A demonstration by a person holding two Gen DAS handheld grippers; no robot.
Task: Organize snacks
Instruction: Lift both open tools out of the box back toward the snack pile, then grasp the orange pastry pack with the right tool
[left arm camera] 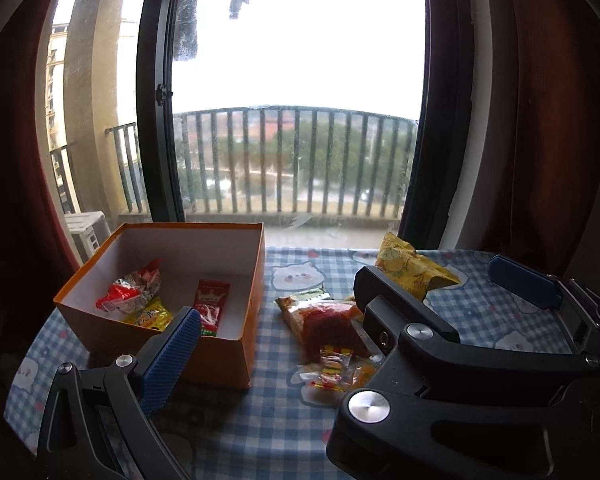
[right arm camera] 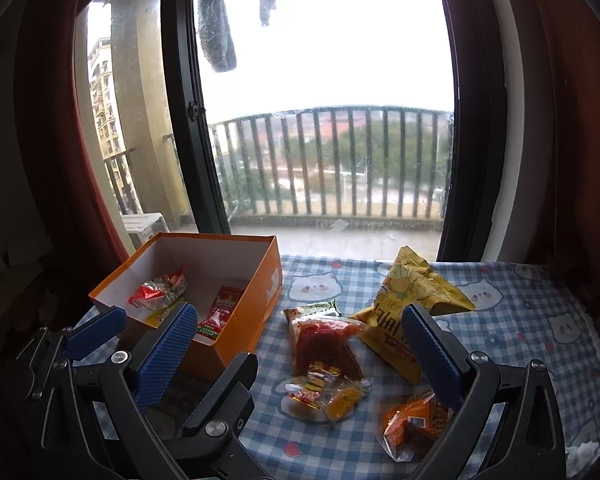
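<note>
An open orange box [left arm camera: 220,354] [right arm camera: 256,320] stands at the left of the table and holds a red-white packet [left arm camera: 130,290], a yellow packet [left arm camera: 150,316] and a red sachet [left arm camera: 212,304]. To its right lie a red-filled snack bag [left arm camera: 328,326] [right arm camera: 324,340], small clear candy packets [left arm camera: 334,376] [right arm camera: 324,394], a yellow chip bag [left arm camera: 410,274] [right arm camera: 412,296] and an orange packet [right arm camera: 414,426]. My left gripper [left arm camera: 276,312] is open and empty, low over the table beside the box. My right gripper [right arm camera: 300,344] is open and empty above the loose snacks.
The table wears a blue checked cloth [right arm camera: 520,320] with cat prints. Behind it is a large window [left arm camera: 296,80] with a balcony railing, and dark red curtains [right arm camera: 572,120] hang at both sides. The cloth's right edge drops off near the curtain.
</note>
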